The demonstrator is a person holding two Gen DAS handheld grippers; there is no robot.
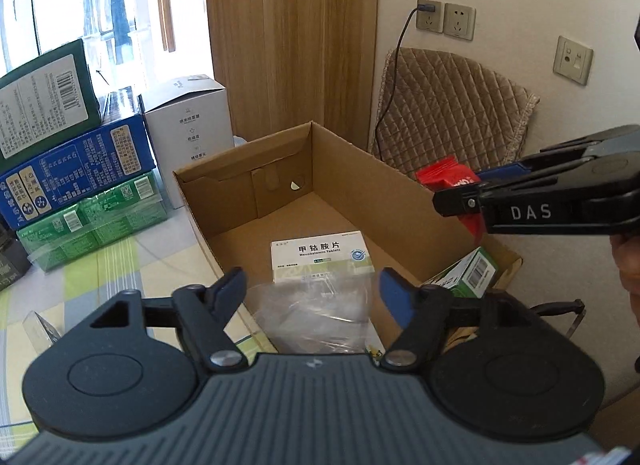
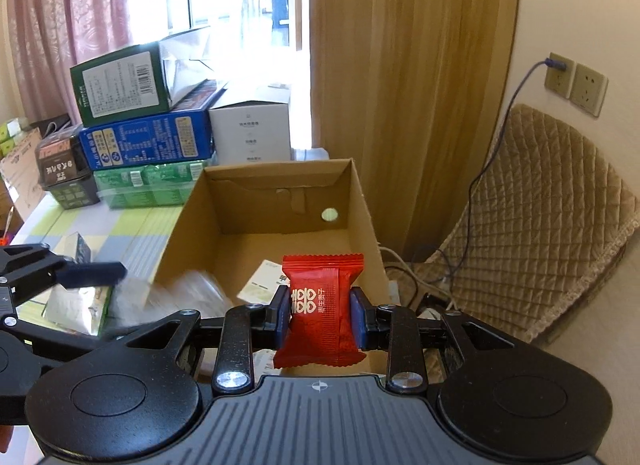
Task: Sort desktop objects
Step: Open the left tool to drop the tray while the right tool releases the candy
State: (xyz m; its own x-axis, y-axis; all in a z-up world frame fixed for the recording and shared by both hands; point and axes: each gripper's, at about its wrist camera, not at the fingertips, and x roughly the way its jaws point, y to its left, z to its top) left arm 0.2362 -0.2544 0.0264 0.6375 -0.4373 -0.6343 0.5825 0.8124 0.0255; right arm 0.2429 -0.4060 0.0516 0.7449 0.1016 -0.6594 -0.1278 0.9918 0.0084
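Your right gripper (image 2: 320, 315) is clamped on a red snack packet (image 2: 323, 311), its blue pads pressing the packet's two sides so that the wrapper stands upright between them, crimped edges above and below the fingers. You hold it over the near edge of the open cardboard box (image 2: 362, 201), with the box's brown floor showing behind and beyond the packet. Your left gripper (image 1: 312, 291) has its jaws apart, and nothing is pinched between the blue pads. Just past those fingertips, seen through the gap, a crumpled clear plastic bag (image 1: 316, 313) lies inside the box at its near wall, free of either pad. Beyond the bag a white medicine box (image 1: 322, 257) with green print lies flat on the box floor. A small green carton (image 1: 468, 275) leans at the box's right near corner, below your right gripper as the left wrist view shows it. From that same view the red packet peeks out behind the black fingers, over the right-hand wall of the box. To the left of the cardboard box, on the striped green and white tablecloth (image 1: 120, 265), a stack of boxes (image 1: 76, 169) stands well apart from both grippers, with a white carton (image 1: 188, 129) beside it. A quilted brown chair (image 2: 548, 221) stands to the right by the wall.
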